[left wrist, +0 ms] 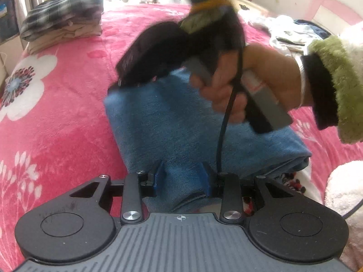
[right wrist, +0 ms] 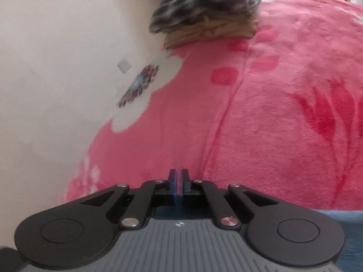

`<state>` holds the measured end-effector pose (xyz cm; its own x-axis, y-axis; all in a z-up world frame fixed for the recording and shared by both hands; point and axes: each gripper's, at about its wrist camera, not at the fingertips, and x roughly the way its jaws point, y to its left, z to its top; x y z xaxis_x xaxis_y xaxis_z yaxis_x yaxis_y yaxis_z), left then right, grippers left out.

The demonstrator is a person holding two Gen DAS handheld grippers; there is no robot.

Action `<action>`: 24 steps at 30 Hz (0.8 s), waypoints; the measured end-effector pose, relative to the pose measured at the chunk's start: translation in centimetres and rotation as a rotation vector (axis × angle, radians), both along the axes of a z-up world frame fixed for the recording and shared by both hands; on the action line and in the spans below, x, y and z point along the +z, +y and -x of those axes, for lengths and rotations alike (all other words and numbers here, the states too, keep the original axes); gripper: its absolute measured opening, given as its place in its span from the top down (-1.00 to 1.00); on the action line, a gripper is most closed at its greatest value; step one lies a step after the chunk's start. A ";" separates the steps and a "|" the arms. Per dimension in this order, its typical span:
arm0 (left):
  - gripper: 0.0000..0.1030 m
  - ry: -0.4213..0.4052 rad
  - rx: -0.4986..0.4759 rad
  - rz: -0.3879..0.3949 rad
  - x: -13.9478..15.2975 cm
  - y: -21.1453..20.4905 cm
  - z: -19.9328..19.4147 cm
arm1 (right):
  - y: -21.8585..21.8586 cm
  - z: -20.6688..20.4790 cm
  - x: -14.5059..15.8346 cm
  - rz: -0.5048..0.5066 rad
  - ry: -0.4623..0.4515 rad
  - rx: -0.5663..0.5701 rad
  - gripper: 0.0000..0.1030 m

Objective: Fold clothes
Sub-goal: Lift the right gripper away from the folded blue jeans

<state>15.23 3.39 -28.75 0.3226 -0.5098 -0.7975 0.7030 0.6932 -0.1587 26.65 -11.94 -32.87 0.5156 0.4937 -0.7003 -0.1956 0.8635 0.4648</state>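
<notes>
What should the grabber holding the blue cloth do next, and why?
Probably carry it toward the folded pile. The left gripper pinches the near edge of the blue cloth, which already looks folded into a neat block on the pink blanket. The right gripper is shut and empty, so it could help lift.

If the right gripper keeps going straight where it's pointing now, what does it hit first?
Most likely the pink blanket: the shut right gripper points down at bare fleece, nothing between. The stack of folded clothes lies farther off, though depth is unclear.
</notes>
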 end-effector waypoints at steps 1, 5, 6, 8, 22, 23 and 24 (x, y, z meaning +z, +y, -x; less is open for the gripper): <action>0.33 0.003 0.000 -0.001 0.0 0.0 -0.1 | -1.2 0.8 1.3 -0.013 -0.031 -0.032 0.87; 0.33 0.009 -0.004 -0.006 0.1 -0.1 -0.1 | -7.0 5.2 5.6 -0.036 -0.095 -0.159 0.84; 0.33 0.011 -0.004 -0.007 0.1 -0.1 -0.1 | -8.2 6.2 5.6 -0.021 -0.079 -0.174 0.84; 0.33 0.011 -0.005 -0.015 0.1 -0.2 0.0 | -10.8 8.3 5.6 0.009 -0.048 -0.206 0.83; 0.26 0.018 -0.005 -0.131 1.0 -1.9 -0.2 | -18.9 13.8 5.5 -0.017 0.125 -0.530 0.80; 0.25 0.025 0.003 -0.133 1.0 -1.9 -0.2 | -18.6 14.9 6.0 -0.036 0.130 -0.507 0.80; 0.25 0.028 0.011 -0.134 1.1 -1.9 -0.2 | -18.1 16.1 6.5 -0.052 0.139 -0.479 0.80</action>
